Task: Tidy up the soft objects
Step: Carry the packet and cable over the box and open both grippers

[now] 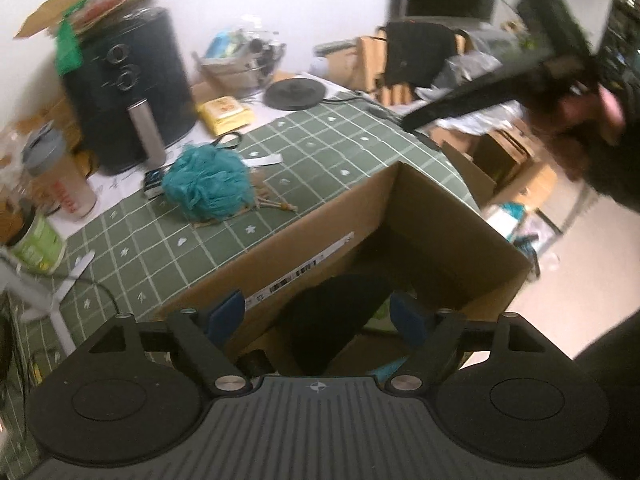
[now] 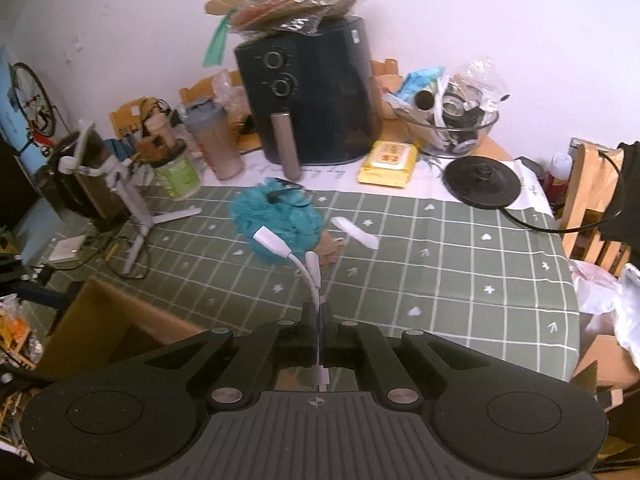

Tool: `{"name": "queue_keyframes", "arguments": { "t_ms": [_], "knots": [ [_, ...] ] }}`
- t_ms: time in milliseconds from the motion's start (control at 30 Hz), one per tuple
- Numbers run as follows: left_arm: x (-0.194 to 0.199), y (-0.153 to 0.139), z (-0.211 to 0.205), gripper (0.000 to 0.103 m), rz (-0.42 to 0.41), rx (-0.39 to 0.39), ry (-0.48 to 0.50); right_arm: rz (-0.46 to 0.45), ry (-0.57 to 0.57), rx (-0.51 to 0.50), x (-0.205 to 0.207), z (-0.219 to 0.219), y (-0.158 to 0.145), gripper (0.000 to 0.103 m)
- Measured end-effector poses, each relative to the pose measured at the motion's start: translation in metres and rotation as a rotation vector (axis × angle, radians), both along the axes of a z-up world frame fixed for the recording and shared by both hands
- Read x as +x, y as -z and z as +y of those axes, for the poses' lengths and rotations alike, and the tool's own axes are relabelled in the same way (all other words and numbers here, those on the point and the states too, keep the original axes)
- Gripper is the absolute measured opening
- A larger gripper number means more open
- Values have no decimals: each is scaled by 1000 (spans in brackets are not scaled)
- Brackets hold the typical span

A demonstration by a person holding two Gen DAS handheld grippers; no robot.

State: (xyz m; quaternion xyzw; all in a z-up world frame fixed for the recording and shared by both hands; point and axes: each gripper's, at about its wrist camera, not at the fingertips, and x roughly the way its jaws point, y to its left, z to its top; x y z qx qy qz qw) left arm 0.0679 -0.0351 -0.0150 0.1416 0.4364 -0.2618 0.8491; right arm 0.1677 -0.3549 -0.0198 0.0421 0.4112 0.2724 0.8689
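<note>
Over the cardboard box, left gripper spread wide, blue pads either side of a dark soft lump sitting down inside the box; pads apparently not pressing it, contact hard to confirm. Right gripper pressed together, pinching a thin white adapter cable, lifted above the green checked tablecloth; cable curls up and away from the jaws, white plug end tipped to upper left. Key relation: box lies down-left of the right gripper, corner showing at lower left of the right wrist view, so next move likely a swing left and down to drop the cable in. Left gripper parked over the box mouth, possibly in the way. Teal bath pouf lying loose on the cloth beyond the box, resting on a wooden piece, nearer the left hand. Scissors, white strip, black air fryer, shaker bottle, yellow wipes pack, glass bowl clutter behind; none blocking the path to the box.
</note>
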Motion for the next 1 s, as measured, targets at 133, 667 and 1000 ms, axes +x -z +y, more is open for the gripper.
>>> {"name": "queue_keyframes", "arguments": {
  "t_ms": [133, 667, 1000],
  "knots": [
    [-4, -1, 8, 80, 4, -41, -93, -5, -21, 30, -14, 4, -8, 3],
    [-20, -7, 34, 80, -4, -119, -310, -107, -342, 70, -60, 39, -40, 4],
    [-34, -3, 50, 80, 22, -160, -401, -79, -491, -46, -85, 63, -22, 95]
  ]
}}
